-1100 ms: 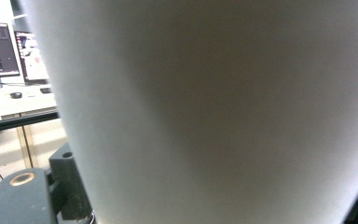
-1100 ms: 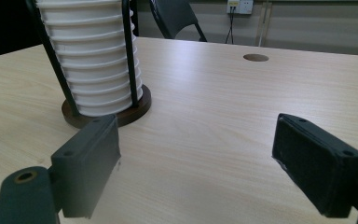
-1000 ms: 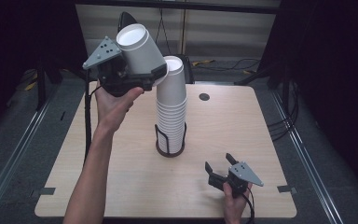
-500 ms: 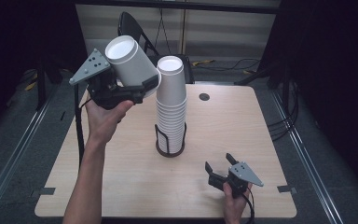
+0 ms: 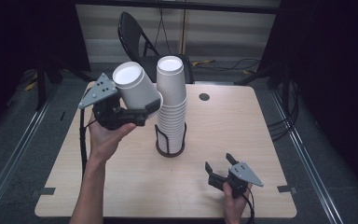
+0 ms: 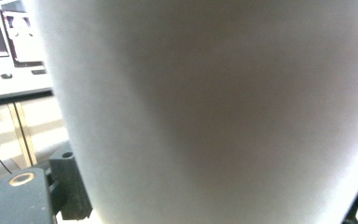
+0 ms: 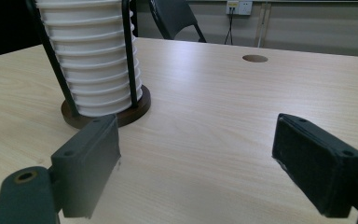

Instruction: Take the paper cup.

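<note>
my left gripper (image 5: 142,114) is pinching a single white paper cup (image 5: 135,88) by its wall near the rim, jaws pressed on it from both sides; the cup lies tilted, base up and away from me, mouth toward the jaws. in the left gripper view its white wall (image 6: 214,112) sits right against the camera. just beside this gripper, on its far side, stands the tall stack of white paper cups (image 5: 171,102), upside down inside a black wire holder on a round dark base (image 5: 170,148); the held cup is near the top of that stack but apart from it. my right gripper (image 5: 220,169) rests low on the light wooden table (image 5: 121,182), jaws spread wide with nothing between them, and ahead of it stands the holder's base (image 7: 121,114). step in hand, as i judge it: one cup is off the stack and being carried. next move calls for picking a bare patch of table clear of the holder, turning the wrist so the cup comes square to the surface, lowering until it sits flat, then releasing. risk: clipping the stack on the way.
</note>
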{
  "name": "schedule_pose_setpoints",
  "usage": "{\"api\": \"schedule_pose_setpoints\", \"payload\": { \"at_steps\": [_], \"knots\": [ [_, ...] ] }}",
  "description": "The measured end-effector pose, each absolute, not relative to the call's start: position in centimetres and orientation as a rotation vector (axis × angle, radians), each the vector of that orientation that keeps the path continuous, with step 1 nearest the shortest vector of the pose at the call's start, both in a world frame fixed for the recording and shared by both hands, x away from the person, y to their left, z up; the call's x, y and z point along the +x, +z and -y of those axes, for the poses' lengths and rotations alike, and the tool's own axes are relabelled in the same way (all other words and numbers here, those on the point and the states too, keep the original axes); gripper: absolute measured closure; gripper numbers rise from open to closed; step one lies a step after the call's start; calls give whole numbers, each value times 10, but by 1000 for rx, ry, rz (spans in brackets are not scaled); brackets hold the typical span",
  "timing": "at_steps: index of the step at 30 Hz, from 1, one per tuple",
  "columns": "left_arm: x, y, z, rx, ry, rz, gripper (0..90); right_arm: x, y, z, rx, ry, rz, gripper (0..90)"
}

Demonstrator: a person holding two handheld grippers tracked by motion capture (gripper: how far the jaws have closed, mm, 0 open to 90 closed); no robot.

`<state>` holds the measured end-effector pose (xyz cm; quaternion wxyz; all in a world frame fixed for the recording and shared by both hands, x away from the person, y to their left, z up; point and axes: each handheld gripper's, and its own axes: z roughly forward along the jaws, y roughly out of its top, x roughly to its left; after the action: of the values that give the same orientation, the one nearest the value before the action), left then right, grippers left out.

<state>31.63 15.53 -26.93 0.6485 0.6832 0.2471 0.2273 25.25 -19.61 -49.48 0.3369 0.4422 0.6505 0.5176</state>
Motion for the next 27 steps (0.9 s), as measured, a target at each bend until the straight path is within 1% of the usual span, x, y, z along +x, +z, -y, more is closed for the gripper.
{"api": "schedule_pose_setpoints", "payload": {
  "at_steps": [4, 17, 21, 27],
  "knots": [
    [314, -286, -152, 1568, 482, -578, 136, 252, -495, 196, 1152, 1352, -1694, 143],
    [308, -325, -145, 1625, 440, -631, 136, 251, -495, 194, 1119, 1364, -1735, 143],
    [306, -335, -143, 1630, 438, -648, 135, 250, -494, 189, 1105, 1349, -1765, 148],
    [303, -355, -136, 1664, 392, -669, 135, 247, -494, 176, 1066, 1356, -1807, 165]
  ]
}}
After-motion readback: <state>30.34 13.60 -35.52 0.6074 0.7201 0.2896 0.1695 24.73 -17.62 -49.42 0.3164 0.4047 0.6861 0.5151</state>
